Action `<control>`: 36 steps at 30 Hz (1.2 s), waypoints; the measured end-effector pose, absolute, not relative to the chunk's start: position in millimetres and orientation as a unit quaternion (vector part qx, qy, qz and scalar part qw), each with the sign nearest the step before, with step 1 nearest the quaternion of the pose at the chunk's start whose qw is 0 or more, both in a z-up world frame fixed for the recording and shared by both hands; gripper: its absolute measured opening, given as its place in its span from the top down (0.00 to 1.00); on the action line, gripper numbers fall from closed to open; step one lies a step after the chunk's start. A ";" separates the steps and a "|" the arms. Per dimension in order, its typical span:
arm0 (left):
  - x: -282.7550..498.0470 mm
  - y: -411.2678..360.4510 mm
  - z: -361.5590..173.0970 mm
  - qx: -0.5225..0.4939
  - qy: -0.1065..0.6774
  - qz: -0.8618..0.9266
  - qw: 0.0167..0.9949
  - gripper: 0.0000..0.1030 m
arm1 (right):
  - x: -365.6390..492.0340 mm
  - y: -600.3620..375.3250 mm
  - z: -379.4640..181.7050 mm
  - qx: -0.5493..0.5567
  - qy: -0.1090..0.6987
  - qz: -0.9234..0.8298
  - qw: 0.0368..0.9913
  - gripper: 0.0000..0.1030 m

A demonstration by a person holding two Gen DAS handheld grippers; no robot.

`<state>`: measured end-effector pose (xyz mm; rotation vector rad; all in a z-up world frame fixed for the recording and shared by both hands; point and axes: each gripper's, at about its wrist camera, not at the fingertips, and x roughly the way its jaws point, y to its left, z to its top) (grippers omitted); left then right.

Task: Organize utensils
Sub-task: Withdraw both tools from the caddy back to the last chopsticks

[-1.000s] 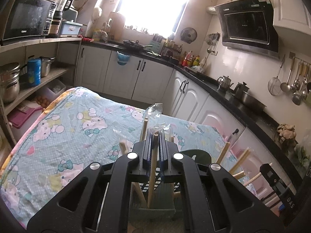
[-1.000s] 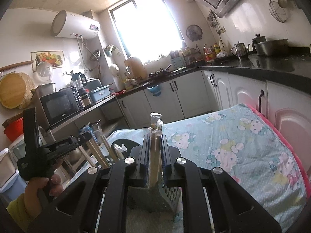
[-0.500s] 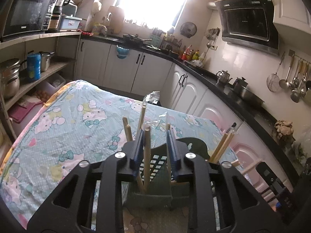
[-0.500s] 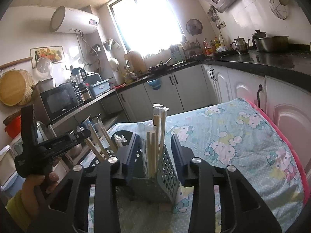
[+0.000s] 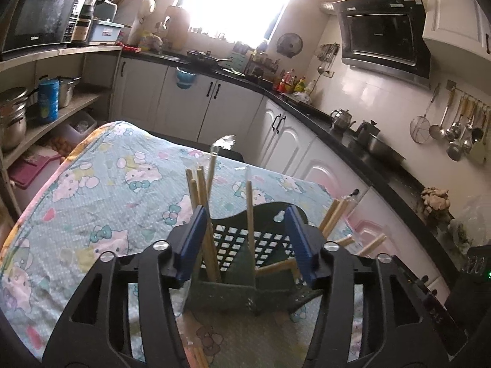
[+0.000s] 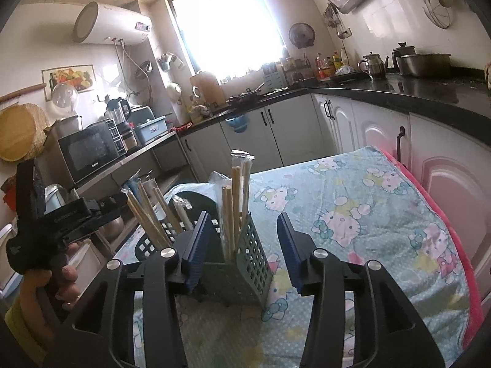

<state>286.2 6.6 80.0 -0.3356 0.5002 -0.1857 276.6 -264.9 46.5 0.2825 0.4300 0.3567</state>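
Both grippers have let go of their chopsticks since a second ago. Left gripper [image 5: 248,245] and right gripper [image 6: 245,247] are opening, pads touching nothing. Chopsticks [image 6: 234,205] stand upright in the green holder [image 6: 245,270], between the pads, on the patterned tablecloth [image 6: 368,214].

Ahead of me, upright chopsticks [image 6: 235,208] crowd the green holder [image 6: 245,263]; the tablecloth [image 6: 368,224] to its right lies open.
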 end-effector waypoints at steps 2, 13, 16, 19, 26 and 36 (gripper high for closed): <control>282.0 4.1 80.2 -0.164 0.247 -0.099 0.950 0.46 | 274.2 -264.7 46.9 0.138 0.214 0.175 0.951 0.55; 257.6 4.0 74.7 -0.160 0.251 -0.110 0.948 0.23 | 255.5 -264.0 46.7 0.123 0.227 0.179 0.949 0.48; 252.6 5.0 71.2 -0.160 0.257 -0.114 0.946 0.15 | 251.0 -262.4 45.4 0.120 0.234 0.179 0.948 0.46; 245.9 5.8 67.3 -0.157 0.259 -0.115 0.946 0.12 | 245.7 -262.5 43.3 0.119 0.241 0.180 0.946 0.42; 230.6 6.5 59.6 -0.149 0.263 -0.115 0.946 0.11 | 234.0 -259.2 39.0 0.109 0.255 0.179 0.944 0.36; 211.9 15.1 44.9 -0.148 0.273 -0.108 0.944 0.11 | 216.2 -246.5 34.4 0.076 0.266 0.183 0.943 0.32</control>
